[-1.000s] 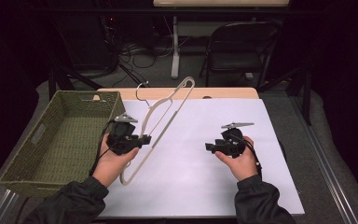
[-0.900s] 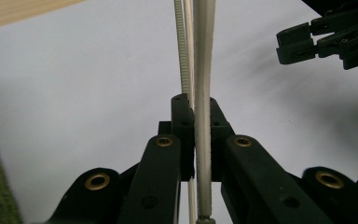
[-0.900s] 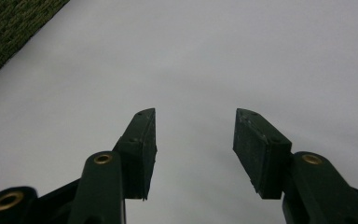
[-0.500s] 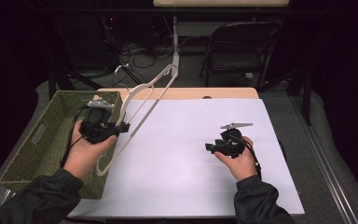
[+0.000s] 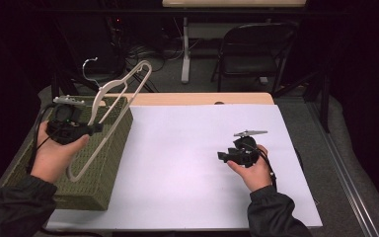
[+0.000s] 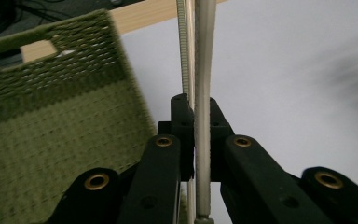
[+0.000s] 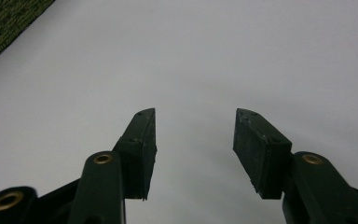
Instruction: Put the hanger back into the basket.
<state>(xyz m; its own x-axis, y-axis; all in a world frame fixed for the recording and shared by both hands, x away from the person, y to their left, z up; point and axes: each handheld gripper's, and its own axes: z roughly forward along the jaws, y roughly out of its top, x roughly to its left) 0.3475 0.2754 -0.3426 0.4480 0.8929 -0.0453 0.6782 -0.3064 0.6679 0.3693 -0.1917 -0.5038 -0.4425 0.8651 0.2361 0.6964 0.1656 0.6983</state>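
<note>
We hold a pale hanger (image 5: 109, 114) over the green basket (image 5: 98, 170); it looks light, stiff and smooth (likely slippery), best gripped on a straight bar. Our left hand-held gripper (image 6: 195, 140) pinches that bar. Right of the basket, our right hand-held gripper (image 7: 193, 149) hovers spread and empty above the desk (image 5: 187, 148).

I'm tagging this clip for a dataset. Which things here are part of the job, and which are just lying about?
In the job:
- hanger, clamped in the left tool
- green woven basket

Lying about:
- right tool, open, idle over the white table
- folding chair behind
</note>
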